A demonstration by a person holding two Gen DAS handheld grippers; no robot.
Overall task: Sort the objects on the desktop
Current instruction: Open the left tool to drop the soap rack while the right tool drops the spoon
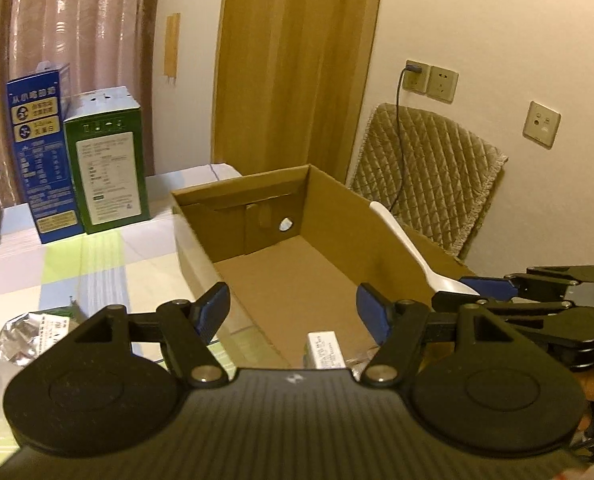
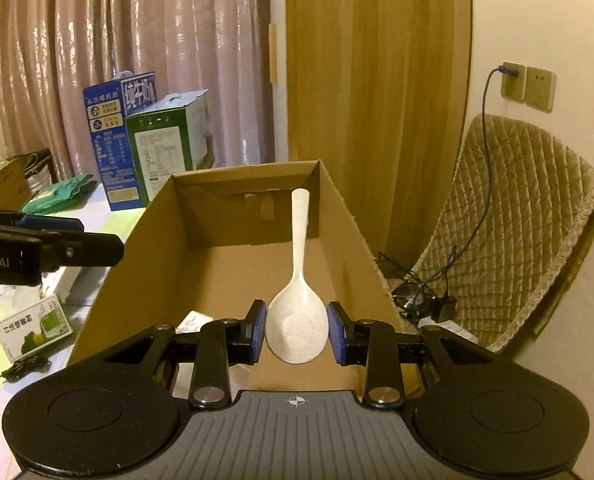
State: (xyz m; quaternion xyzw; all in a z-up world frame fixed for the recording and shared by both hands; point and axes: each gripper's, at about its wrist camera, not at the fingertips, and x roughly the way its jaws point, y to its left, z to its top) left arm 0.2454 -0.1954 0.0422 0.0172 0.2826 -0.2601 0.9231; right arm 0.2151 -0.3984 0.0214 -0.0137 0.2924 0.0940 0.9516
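My right gripper point(image 2: 296, 332) is shut on the bowl of a white rice spoon point(image 2: 297, 312) and holds it over the open cardboard box point(image 2: 145, 240), handle pointing away. The spoon also shows in the left wrist view point(image 1: 409, 246), above the box's right wall point(image 1: 377, 224). My left gripper point(image 1: 293, 308) is open and empty over the near end of the box. A small white carton point(image 1: 325, 350) lies on the box floor just below it.
A blue milk carton point(image 1: 41, 152) and a green carton point(image 1: 109, 164) stand at the back left of the checked tablecloth point(image 1: 57, 264). A foil packet point(image 1: 29, 332) lies near left. A small green-and-white box point(image 2: 33, 330) lies left of the cardboard box. A padded chair point(image 2: 517, 232) stands at right.
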